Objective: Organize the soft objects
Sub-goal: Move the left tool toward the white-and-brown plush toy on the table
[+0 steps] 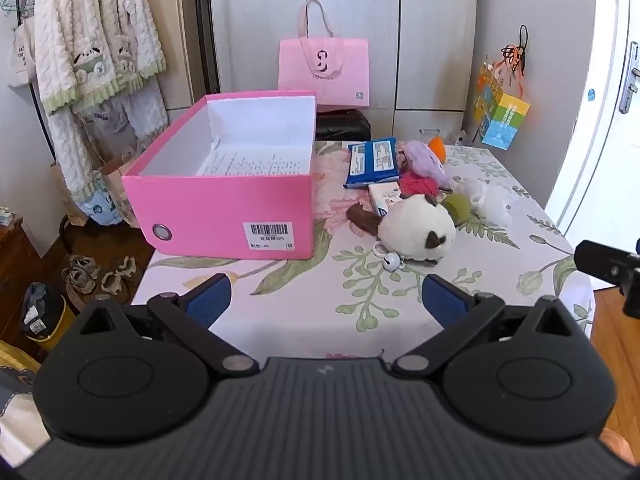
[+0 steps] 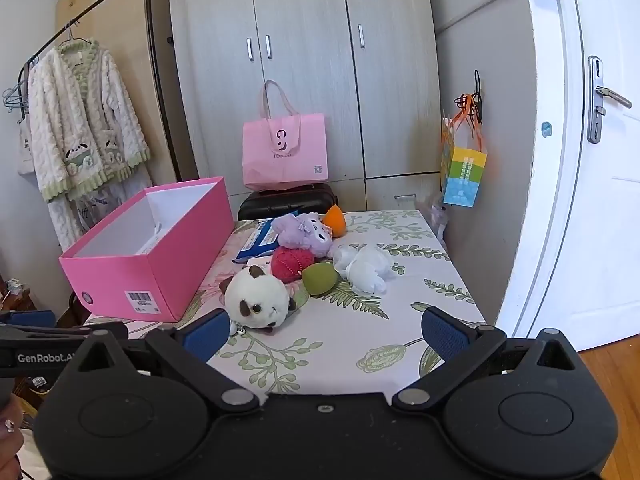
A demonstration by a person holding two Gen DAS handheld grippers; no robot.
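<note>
An open pink box point(image 1: 224, 212) point(image 2: 144, 264) stands on the left of the floral table, holding only a paper sheet. To its right lie soft toys: a white-and-brown plush point(image 1: 416, 228) point(image 2: 256, 298), a purple plush point(image 1: 424, 160) point(image 2: 304, 234), a red knitted ball point(image 1: 418, 184) point(image 2: 290, 262), a green sponge point(image 1: 458, 206) point(image 2: 320, 278), an orange sponge point(image 2: 334, 220) and a white soft bundle point(image 1: 494, 200) point(image 2: 364, 266). My left gripper point(image 1: 326, 300) is open and empty near the front edge. My right gripper point(image 2: 326, 334) is open and empty, just before the white plush.
A blue packet point(image 1: 374, 162) and a small carton point(image 1: 384, 198) lie among the toys. A pink bag point(image 2: 284, 152) sits on a black case behind the table. A coloured bag point(image 2: 464, 176) hangs on the wardrobe. Robes point(image 2: 80, 140) hang left; the door point(image 2: 600, 200) is right.
</note>
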